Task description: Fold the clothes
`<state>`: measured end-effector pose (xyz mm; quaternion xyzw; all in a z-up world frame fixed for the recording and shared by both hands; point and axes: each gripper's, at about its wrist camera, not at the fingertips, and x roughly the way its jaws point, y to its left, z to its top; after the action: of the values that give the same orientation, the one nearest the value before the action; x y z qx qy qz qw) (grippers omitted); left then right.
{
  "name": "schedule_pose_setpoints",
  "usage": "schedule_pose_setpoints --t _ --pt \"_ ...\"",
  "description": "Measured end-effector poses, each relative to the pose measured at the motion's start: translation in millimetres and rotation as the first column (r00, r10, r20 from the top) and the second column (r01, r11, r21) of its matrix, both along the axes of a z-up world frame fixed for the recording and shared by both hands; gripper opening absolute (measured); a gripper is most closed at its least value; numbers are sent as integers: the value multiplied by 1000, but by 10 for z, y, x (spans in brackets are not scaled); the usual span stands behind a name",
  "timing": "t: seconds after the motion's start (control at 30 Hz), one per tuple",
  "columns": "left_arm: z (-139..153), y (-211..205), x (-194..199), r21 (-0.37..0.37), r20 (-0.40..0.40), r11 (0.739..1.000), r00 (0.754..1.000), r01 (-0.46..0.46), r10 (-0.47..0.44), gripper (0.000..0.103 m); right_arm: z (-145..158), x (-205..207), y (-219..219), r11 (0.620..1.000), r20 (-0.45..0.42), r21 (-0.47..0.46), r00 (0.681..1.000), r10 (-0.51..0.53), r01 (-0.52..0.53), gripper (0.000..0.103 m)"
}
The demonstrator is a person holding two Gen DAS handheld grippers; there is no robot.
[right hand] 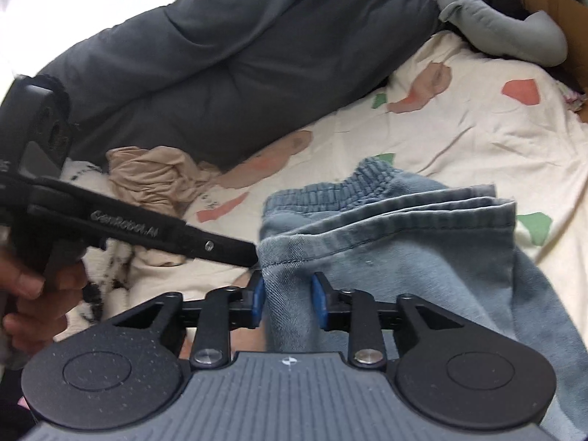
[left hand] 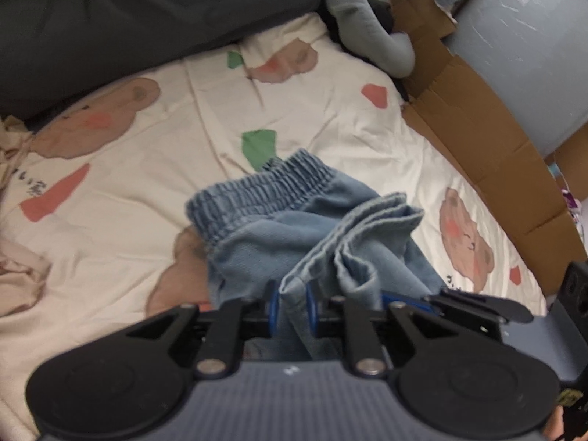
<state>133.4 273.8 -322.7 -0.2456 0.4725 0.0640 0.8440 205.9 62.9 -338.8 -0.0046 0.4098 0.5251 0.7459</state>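
Now, left gripper (left hand: 293,303): clamped on the denim shorts (left hand: 279,217) hem.
Right gripper (right hand: 287,299): pinched the same hem.
Bedsheet (left hand: 330,117): under the shorts.

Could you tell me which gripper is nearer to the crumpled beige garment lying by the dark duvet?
Left. The left gripper holds the denim shorts on the side toward the beige garment; the right gripper grips them further from it.
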Motion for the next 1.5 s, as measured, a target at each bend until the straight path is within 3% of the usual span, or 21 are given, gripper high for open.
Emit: schedule_pose_setpoints --t 0.13,0.4,0.53,0.63,0.8,1.2,1.3,1.37,1.5 --pt "62 60 5 10 12 1000 1000 -20 20 19 100 -12 -123 1000 7 29 1000 3 -4 37" --pt "74 -95 101 41 14 998 999 46 -46 52 69 408 -465 990 31 14 990 -140 139 37" --pt "-20 -142 118 66 -7 995 998 68 -67 70 -19 695 -574 983 68 -24 981 -182 184 44" --pt "-106 -178 121 79 -23 992 995 100 -99 75 -126 889 -570 978 97 -64 976 -194 201 44" --pt "-274 -174 109 68 -48 993 995 94 -91 73 -274 1008 -419 987 117 -88 985 -126 136 45" --pt "-454 -135 78 27 6 998 999 49 -49 50 -495 1197 -185 995 146 -97 989 15 -1 46" --pt "-449 -123 57 18 12 999 999 46 -46 39 -492 1215 -193 997 148 -81 989 25 -13 38" --pt "-449 -120 44 17 17 999 999 40 -41 36 -466 1221 -196 997 160 -73 987 22 -10 17" --pt "-426 -115 18 6 29 999 999 34 -34 30 -392 1233 -206 998 176 -59 984 35 -25 10"
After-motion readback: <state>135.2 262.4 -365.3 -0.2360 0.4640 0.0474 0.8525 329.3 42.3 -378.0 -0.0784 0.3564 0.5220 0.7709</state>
